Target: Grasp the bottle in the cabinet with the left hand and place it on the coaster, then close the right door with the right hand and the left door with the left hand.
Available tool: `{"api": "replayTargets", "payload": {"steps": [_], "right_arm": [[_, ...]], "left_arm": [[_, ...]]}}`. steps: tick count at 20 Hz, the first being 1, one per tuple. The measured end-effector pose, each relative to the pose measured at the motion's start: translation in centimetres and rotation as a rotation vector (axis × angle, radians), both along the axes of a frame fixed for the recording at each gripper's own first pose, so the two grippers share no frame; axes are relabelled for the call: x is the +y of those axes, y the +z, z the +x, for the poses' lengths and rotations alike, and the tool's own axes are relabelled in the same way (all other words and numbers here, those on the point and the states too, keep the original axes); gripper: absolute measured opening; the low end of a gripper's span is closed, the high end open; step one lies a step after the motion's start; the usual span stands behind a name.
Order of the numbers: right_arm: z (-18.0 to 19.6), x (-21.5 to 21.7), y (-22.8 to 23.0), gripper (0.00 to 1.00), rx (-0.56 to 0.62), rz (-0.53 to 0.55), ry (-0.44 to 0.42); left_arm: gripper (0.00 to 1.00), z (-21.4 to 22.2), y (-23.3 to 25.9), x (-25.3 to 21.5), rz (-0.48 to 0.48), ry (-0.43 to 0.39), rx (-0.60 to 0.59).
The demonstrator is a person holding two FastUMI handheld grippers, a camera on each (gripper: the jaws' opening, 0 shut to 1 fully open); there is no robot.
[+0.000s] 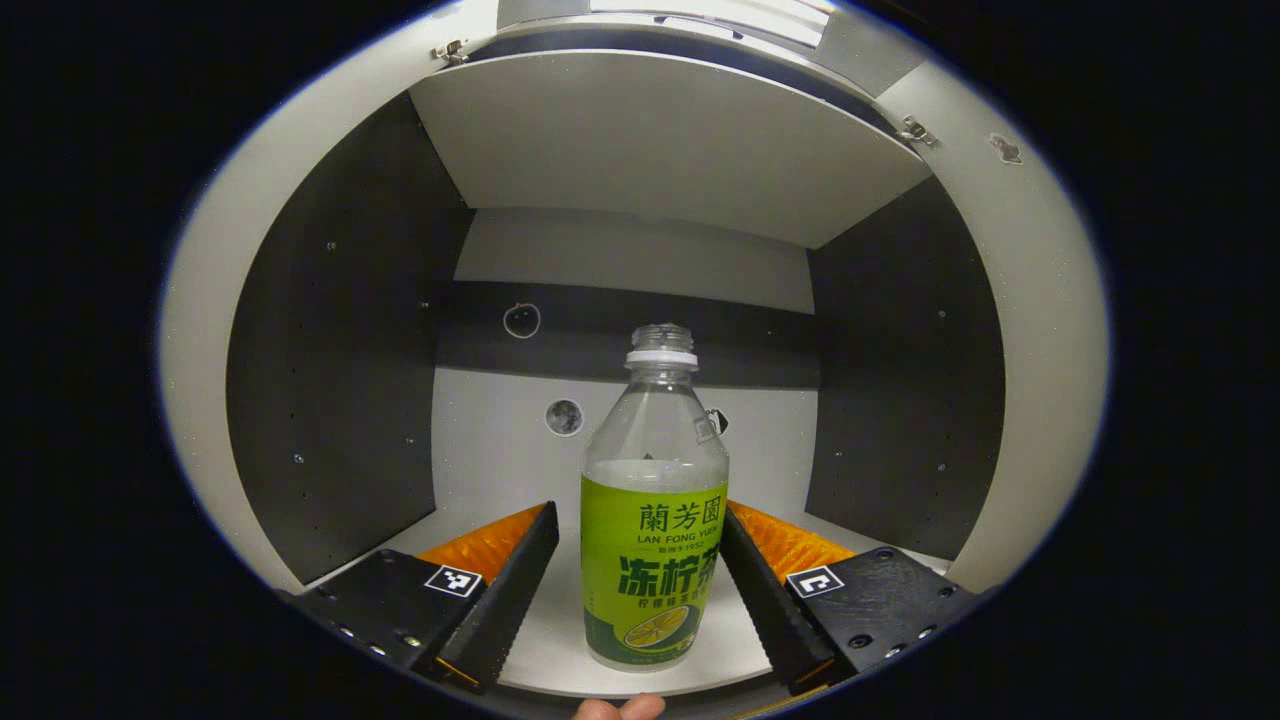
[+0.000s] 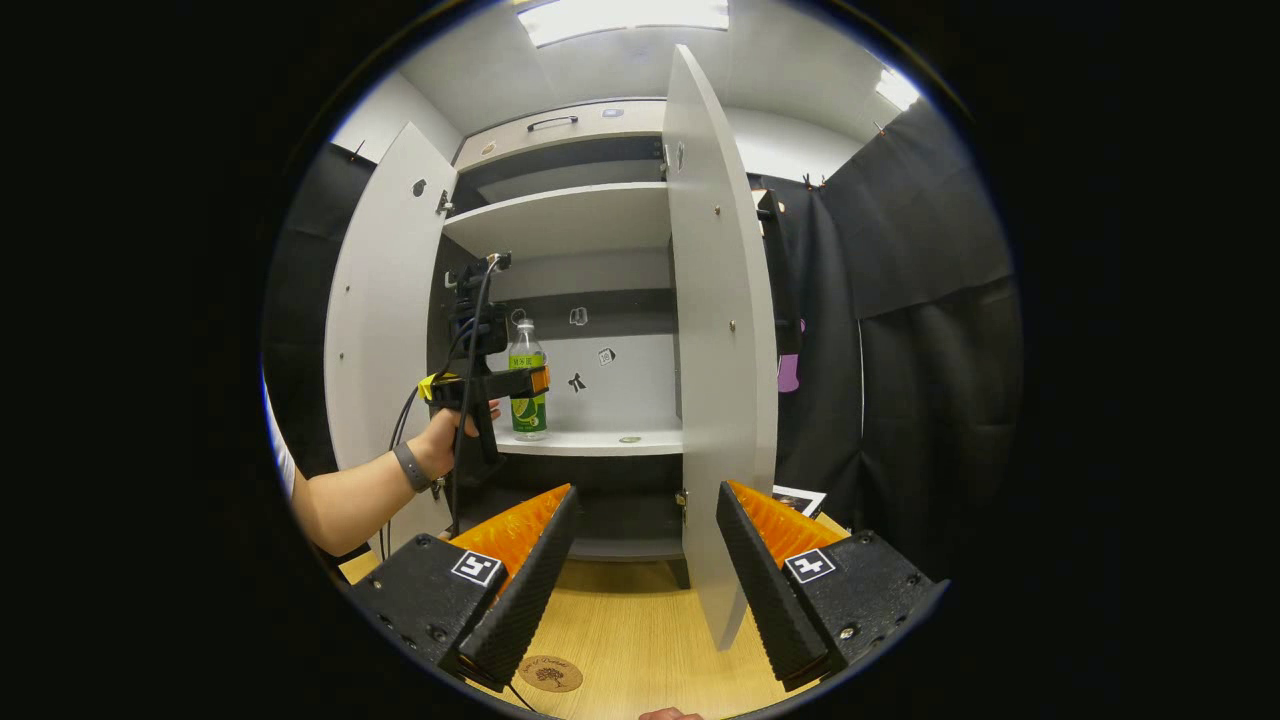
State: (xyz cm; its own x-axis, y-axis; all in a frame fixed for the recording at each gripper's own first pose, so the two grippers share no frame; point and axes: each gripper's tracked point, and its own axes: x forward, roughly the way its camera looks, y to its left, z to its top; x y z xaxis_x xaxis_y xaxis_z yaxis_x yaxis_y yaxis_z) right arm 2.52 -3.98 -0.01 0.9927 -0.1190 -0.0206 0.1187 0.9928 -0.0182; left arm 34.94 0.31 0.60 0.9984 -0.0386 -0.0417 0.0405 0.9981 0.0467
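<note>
Both doors (image 2: 715, 330) stand wide; left gripper (image 1: 645, 580) straddles the bottle (image 1: 655, 510).

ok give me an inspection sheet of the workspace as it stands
surface: wooden table below the cabinet, mostly bare.
job's things: bottle upright on the cabinet shelf, capless; coaster on the table; left door and right door both open.
clutter: small round item on the shelf, too small to identify.
grippers: left gripper open, jaws either side of the bottle, contact unclear; right gripper open, holding nothing.
cables: black cable hanging from the left gripper.
surroundings: black cloth, ceiling lights.
</note>
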Motion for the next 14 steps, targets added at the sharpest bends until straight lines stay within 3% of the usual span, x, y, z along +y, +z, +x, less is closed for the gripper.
{"api": "replayTargets", "payload": {"steps": [5, 6, 7, 14], "right_arm": [[-0.4, -0.3, -0.3, 0.85, 0.008, 0.008, -0.015], [-0.5, -0.4, -0.3, 0.85, 0.006, 0.011, -0.016], [-0.6, -0.4, -0.2, 0.85, 0.003, 0.011, -0.017], [-1.4, -0.2, 0.1, 0.85, -0.007, 0.0, -0.013]], "left_arm": [[0.94, 0.5, 1.3, -0.6, 0.018, -0.026, -0.026], [0.92, 0.6, 1.6, -0.7, 0.018, -0.027, -0.032], [0.79, 0.5, 1.7, -0.8, 0.017, -0.025, -0.031], [0.74, -1.6, 2.9, -0.2, -0.035, -0.041, -0.026]]}}
